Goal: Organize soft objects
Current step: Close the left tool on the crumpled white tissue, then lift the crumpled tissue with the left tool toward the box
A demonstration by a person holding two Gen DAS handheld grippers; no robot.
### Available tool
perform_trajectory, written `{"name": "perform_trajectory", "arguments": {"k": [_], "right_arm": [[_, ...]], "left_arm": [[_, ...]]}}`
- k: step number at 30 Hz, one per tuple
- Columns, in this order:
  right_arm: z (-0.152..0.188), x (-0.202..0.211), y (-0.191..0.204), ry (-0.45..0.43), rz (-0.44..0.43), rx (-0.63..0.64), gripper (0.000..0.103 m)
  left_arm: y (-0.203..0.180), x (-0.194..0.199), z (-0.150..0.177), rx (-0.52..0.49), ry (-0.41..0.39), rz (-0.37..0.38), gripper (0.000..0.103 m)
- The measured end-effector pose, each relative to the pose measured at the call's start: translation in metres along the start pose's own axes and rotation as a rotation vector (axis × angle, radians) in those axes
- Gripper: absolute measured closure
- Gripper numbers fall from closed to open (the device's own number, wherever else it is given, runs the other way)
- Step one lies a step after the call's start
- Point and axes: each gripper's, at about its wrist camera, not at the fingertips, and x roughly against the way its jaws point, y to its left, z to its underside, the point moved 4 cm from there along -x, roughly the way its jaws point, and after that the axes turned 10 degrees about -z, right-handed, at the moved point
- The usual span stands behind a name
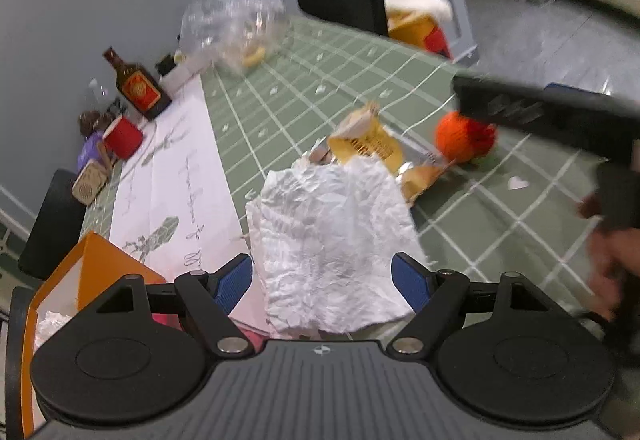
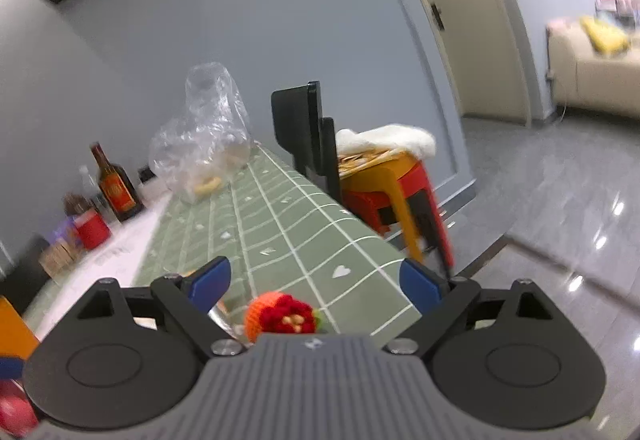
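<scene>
Crumpled tissue between slack left tongs, knitted ball under the right ones

The crumpled tissue (image 1: 332,240) lies lengthwise away from the left tongs (image 1: 322,282), whose pads stand apart, released. Beyond it: snack wrapper (image 1: 368,148), then knitted ball (image 2: 282,314) on the tabletop (image 2: 280,232), between the right tongs (image 2: 316,286), also spread. Closing carelessly could snag the wrapper.

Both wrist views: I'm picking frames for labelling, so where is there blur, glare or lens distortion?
Left wrist view: the right tool and the hand are motion-smeared, while the white crumpled paper is fairly sharp. Right wrist view: the glossy floor shows bright glare spots, the bottle and red cup are soft, and the fisheye bends the door frame.
</scene>
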Motion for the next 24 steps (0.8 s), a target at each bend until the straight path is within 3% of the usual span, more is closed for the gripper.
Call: {"name": "perform_trajectory", "arguments": {"k": [3, 8, 11, 13, 15, 17, 21, 24], "right_arm": [[-0.001, 0.001, -0.01, -0.002, -0.044, -0.116, 0.013], [0.0, 0.0, -0.011, 0.009, -0.061, -0.158, 0.013], [0.0, -0.001, -0.009, 0.016, -0.069, -0.158, 0.013], [0.001, -0.001, -0.008, 0.017, -0.064, -0.147, 0.013], [0.0, -0.002, -0.01, 0.018, -0.078, -0.15, 0.013], [0.0, -0.002, -0.01, 0.016, -0.092, -0.157, 0.013], [0.0, -0.002, -0.009, 0.017, -0.113, -0.15, 0.013], [0.001, -0.004, -0.008, 0.03, -0.121, -0.141, 0.013]], "left_arm": [[-0.001, -0.021, -0.005, 0.016, 0.068, -0.057, 0.01], [-0.007, -0.044, -0.005, 0.035, 0.161, -0.031, 0.009], [-0.009, -0.051, -0.004, 0.032, 0.177, -0.035, 0.009], [-0.006, -0.049, -0.001, 0.063, 0.165, -0.022, 0.029], [-0.002, -0.05, 0.003, 0.117, 0.201, -0.007, 0.067], [0.001, -0.048, 0.009, 0.153, 0.241, -0.003, 0.081], [0.0, -0.035, 0.013, 0.07, 0.207, -0.012, 0.089], [0.007, -0.022, 0.016, 0.076, 0.182, 0.02, 0.089]]}}
